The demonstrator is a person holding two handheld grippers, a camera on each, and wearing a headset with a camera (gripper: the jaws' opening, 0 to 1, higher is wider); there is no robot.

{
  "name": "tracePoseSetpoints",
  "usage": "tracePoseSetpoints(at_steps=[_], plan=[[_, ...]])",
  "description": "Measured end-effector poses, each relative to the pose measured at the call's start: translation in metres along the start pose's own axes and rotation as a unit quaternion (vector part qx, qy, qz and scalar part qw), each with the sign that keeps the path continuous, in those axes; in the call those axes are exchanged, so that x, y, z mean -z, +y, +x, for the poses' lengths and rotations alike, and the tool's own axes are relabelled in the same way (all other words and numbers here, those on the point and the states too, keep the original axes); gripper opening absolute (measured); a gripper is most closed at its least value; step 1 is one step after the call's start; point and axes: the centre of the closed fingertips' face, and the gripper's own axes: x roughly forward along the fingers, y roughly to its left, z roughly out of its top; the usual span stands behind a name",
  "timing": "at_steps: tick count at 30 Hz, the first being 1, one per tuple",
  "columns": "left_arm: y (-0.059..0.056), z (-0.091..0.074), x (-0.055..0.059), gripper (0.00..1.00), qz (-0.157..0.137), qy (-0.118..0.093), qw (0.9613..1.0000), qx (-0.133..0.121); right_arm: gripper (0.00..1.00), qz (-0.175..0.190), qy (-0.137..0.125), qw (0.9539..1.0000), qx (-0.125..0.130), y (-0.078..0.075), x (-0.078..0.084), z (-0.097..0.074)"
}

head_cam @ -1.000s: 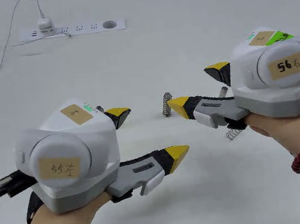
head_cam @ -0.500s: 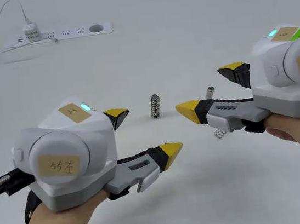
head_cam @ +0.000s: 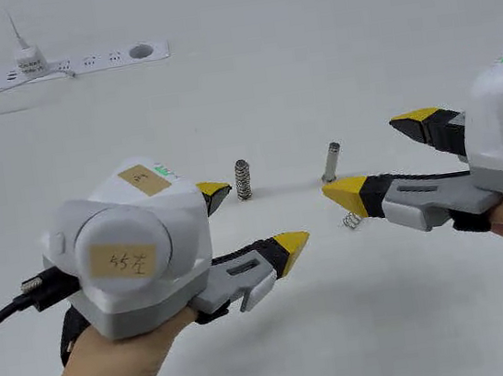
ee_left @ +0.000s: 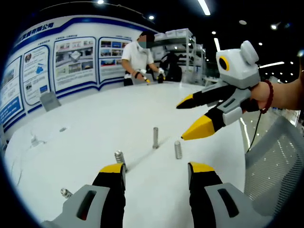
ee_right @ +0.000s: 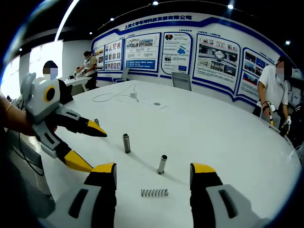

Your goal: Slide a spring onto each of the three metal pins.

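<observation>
The left gripper (head_cam: 257, 217) carries a tan paper label (head_cam: 124, 259) on its round back face, handwritten in pen: a number that looks like 55, then the character 左 (left). A second tan label (head_cam: 144, 179) on top of the left gripper bears one scrawled mark, unreadable. Far beyond the left gripper, in the right gripper view, a blue wall banner (ee_right: 161, 17) shows white Chinese characters, too small to read.

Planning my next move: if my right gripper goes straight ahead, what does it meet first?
Likely the loose spring lying ahead between its jaws, then the bare pin; height is hard to judge.
</observation>
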Motion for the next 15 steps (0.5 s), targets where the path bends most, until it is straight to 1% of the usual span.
tracePoseSetpoints(at_steps=[4, 5, 7, 15], plan=[[-0.002, 0.006, 0.000, 0.52, 0.003, 0.003, 1.0000, 0.006, 0.64, 0.000, 0.000, 1.0000, -0.006, -0.001, 0.005, -0.007], [-0.002, 0.009, -0.001, 0.52, 0.003, 0.003, 1.0000, 0.006, 0.64, 0.001, 0.001, 1.0000, -0.007, -0.004, 0.007, -0.008], [-0.004, 0.012, -0.001, 0.51, 0.003, 0.004, 0.9999, 0.009, 0.65, 0.003, 0.002, 1.0000, -0.008, -0.005, 0.009, -0.010], [-0.017, 0.029, 0.001, 0.50, 0.011, 0.012, 0.9994, 0.030, 0.66, 0.011, 0.005, 0.9998, -0.015, -0.003, 0.020, -0.021]])
